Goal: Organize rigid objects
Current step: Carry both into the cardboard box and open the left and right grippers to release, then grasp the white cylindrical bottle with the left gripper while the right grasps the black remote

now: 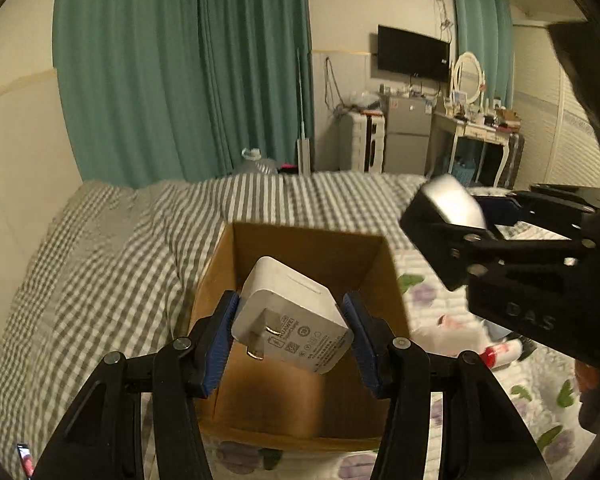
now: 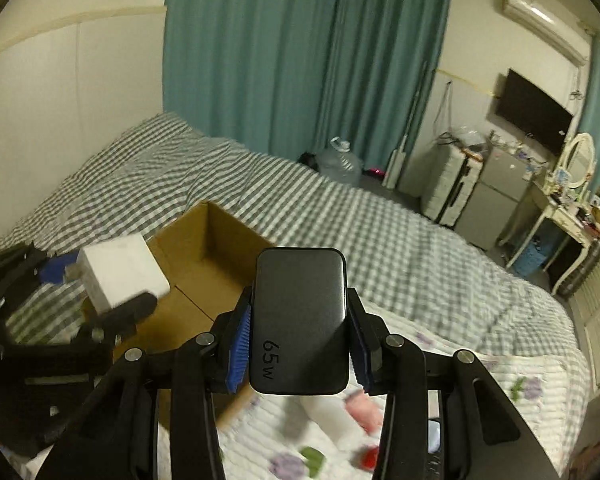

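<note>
My left gripper (image 1: pixel 290 324) is shut on a white wall charger (image 1: pixel 288 316) with two prongs, held over the open cardboard box (image 1: pixel 300 412) on the bed. My right gripper (image 2: pixel 298 344) is shut on a dark grey 65W charger (image 2: pixel 300 320), held above the bed beside the box (image 2: pixel 204 256). In the left wrist view the right gripper (image 1: pixel 448 216) shows at the right, above the box's right edge, with the grey charger (image 1: pixel 454 200) in it. In the right wrist view the left gripper (image 2: pixel 100 280) and the white charger (image 2: pixel 120 272) show at the left, over the box.
The box stands on a bed with a grey checked cover (image 1: pixel 112 248) and a floral quilt (image 2: pixel 480 364). A white tube with a red cap (image 1: pixel 500 354) and other small items lie on the quilt. Teal curtains (image 1: pixel 188 60), a fridge and a dressing table stand behind.
</note>
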`<control>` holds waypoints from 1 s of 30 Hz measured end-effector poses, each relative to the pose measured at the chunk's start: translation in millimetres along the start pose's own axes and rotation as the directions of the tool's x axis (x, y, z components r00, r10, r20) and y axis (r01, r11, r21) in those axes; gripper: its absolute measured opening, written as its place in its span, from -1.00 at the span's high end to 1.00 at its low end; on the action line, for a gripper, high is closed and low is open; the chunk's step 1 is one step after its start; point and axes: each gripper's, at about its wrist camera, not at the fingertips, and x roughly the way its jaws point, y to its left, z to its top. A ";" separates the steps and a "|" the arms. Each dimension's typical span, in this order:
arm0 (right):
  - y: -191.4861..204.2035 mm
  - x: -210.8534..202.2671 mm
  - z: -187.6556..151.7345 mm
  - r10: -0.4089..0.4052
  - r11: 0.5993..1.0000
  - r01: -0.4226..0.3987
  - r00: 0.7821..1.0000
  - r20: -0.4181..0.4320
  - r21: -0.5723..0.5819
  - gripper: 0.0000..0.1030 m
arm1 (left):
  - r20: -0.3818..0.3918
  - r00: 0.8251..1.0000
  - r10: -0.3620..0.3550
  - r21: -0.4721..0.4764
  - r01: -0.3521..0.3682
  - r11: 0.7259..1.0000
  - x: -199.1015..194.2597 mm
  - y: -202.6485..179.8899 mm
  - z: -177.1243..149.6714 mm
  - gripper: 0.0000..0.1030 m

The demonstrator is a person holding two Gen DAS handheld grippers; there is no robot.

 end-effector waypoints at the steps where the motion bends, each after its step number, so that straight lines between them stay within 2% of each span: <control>1: 5.1 15.4 0.5 0.010 1.000 -0.010 1.000 -0.016 -0.001 0.20 | -0.011 1.000 0.001 0.000 -0.001 1.000 5.4 2.9 -3.8 -0.05; 5: 14.3 54.4 -5.6 0.028 1.000 -0.029 0.997 -0.067 -0.010 0.20 | -0.060 0.998 0.002 0.014 -0.001 1.000 31.9 8.7 -19.5 -0.05; 9: 16.3 76.3 -17.8 0.041 0.999 -0.041 0.995 -0.088 -0.006 0.19 | -0.084 0.996 -0.005 0.025 0.007 1.000 48.9 9.2 -28.8 -0.03; 11: 14.4 79.8 -24.0 0.049 0.999 -0.049 0.995 -0.088 -0.003 0.19 | -0.091 0.996 -0.002 0.032 0.005 0.999 53.3 9.6 -30.7 -0.01; 13: 13.3 79.5 -25.2 0.063 0.998 -0.063 0.995 -0.081 0.004 0.19 | -0.083 0.997 0.003 0.034 0.000 0.999 54.8 9.7 -32.2 0.14; 17: 13.3 73.1 -24.4 0.088 0.996 -0.087 0.994 -0.069 0.019 0.19 | -0.074 0.997 -0.004 0.037 0.006 0.999 47.9 9.0 -29.3 0.10; 19: 13.5 67.3 -23.1 0.107 0.994 -0.106 0.992 -0.059 0.027 0.19 | -0.093 0.995 0.025 0.039 -0.022 0.999 48.1 10.5 -30.1 -0.01; 20: 12.0 61.8 -21.5 0.116 0.993 -0.115 0.993 -0.037 0.035 0.16 | -0.100 0.994 0.036 0.037 -0.032 0.999 48.3 11.8 -29.9 -0.04; 23: 2.4 37.2 -14.8 0.099 0.993 -0.101 0.995 0.023 0.068 -0.46 | -0.118 0.991 0.064 0.034 -0.060 0.998 40.4 11.3 -33.4 -0.14; 25: -10.8 15.6 -12.5 0.086 0.991 -0.092 0.994 0.071 0.095 -0.47 | -0.117 0.989 0.086 0.044 -0.081 0.996 31.1 8.8 -35.1 -0.19; 28: -29.5 -13.5 -13.6 0.036 0.996 -0.043 0.995 0.089 0.082 -0.51 | -0.109 0.989 0.098 0.060 -0.092 0.994 13.4 -1.9 -32.9 -0.22; 30: -45.5 -32.4 -19.3 -0.009 0.997 0.003 0.996 0.090 0.075 -0.62 | -0.096 0.991 0.088 0.058 -0.083 0.995 3.4 -11.7 -28.6 -0.29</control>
